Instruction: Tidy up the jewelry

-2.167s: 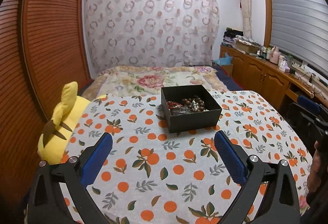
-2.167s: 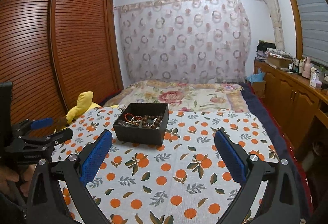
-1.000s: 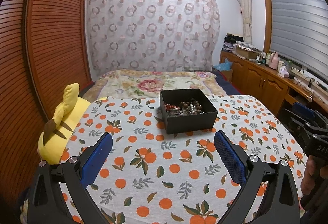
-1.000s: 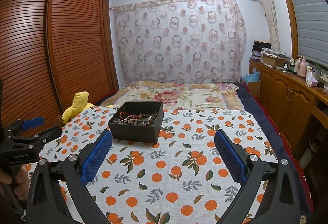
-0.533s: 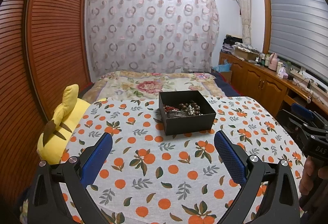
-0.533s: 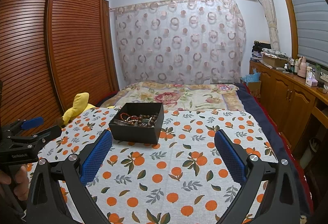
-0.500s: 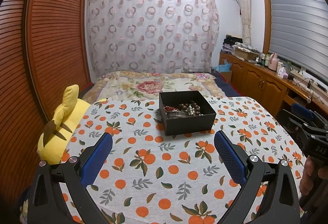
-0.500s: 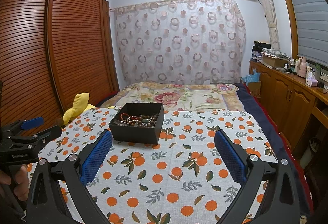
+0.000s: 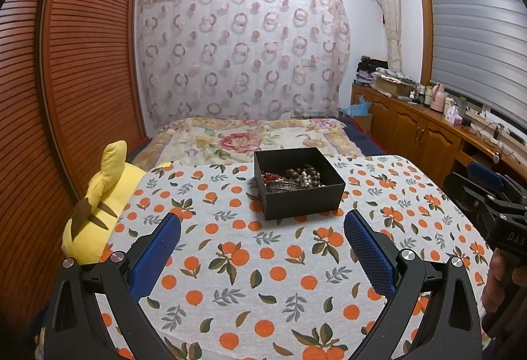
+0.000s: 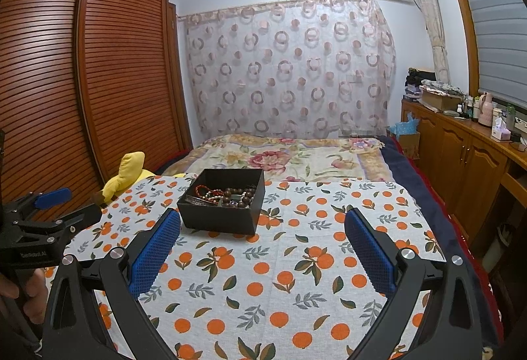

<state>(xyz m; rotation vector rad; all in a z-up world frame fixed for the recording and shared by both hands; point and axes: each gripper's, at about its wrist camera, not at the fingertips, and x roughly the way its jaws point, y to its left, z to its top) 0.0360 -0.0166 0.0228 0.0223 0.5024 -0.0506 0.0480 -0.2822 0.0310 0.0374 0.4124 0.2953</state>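
Note:
A black open box (image 9: 304, 200) stands on the orange-print tablecloth (image 9: 250, 264), holding a tangle of jewelry (image 9: 291, 177): brown bead strings, red beads, pearls and a silver bangle. It also shows in the right wrist view (image 10: 220, 217), with the jewelry (image 10: 227, 193) inside. My left gripper (image 9: 262, 228) is open and empty, held above the cloth short of the box. My right gripper (image 10: 262, 228) is open and empty, the box just ahead of its left finger. Each gripper shows at the edge of the other's view, the right one (image 9: 484, 187) and the left one (image 10: 49, 208).
A yellow plush toy (image 9: 98, 195) lies at the table's left edge. A bed with a floral cover (image 9: 250, 139) is behind the table. A slatted wooden wardrobe (image 10: 98, 80) stands on the left, wooden cabinets (image 10: 467, 146) with bottles on the right.
Both grippers have drawn back and risen a little, so the box looks slightly farther away. Both stay open. The box and jewelry have not moved.

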